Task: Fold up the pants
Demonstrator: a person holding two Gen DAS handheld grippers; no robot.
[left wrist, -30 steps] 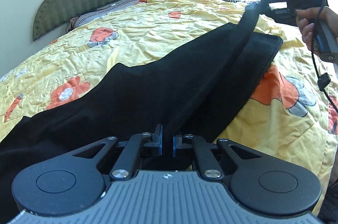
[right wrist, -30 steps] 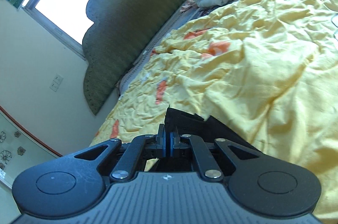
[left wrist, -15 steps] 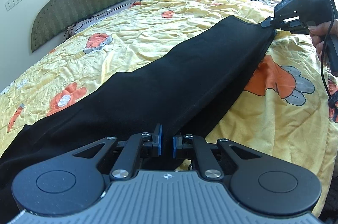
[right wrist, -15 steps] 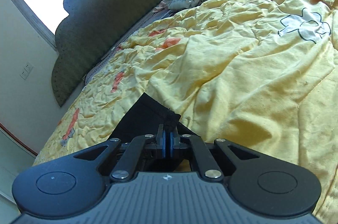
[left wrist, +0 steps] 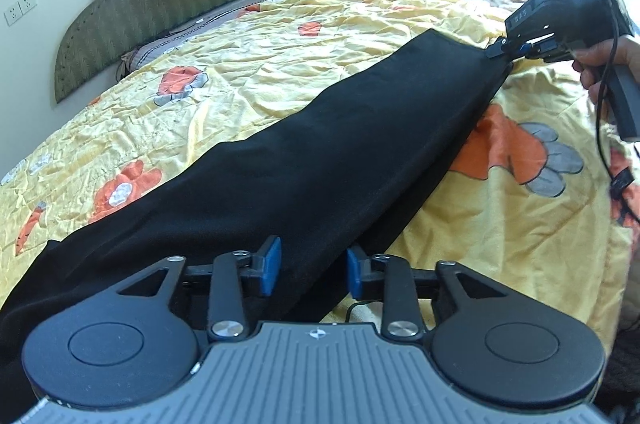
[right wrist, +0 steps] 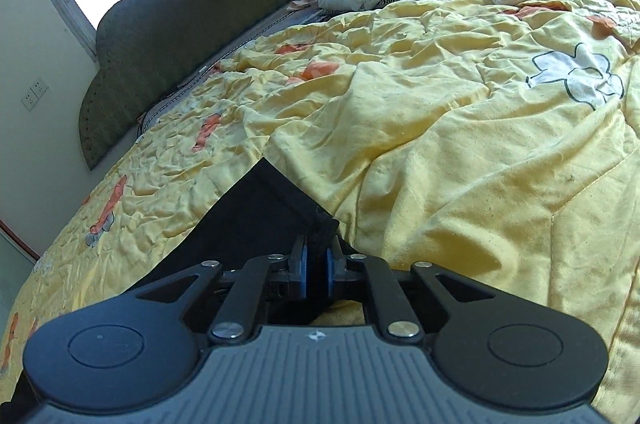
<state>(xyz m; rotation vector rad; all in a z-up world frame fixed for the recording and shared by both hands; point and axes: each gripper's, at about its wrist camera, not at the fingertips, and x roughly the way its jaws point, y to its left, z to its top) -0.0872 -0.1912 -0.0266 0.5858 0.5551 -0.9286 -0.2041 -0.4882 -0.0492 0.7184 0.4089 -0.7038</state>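
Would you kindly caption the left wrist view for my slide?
Left gripper open over black pants on the yellow quilt; right gripper pinches the far end.

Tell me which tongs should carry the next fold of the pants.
Right, probably. The right tongs are shut on the pants at the far end. The left tongs are open, blue pads apart astride the near edge, so they would need to re-grip first.
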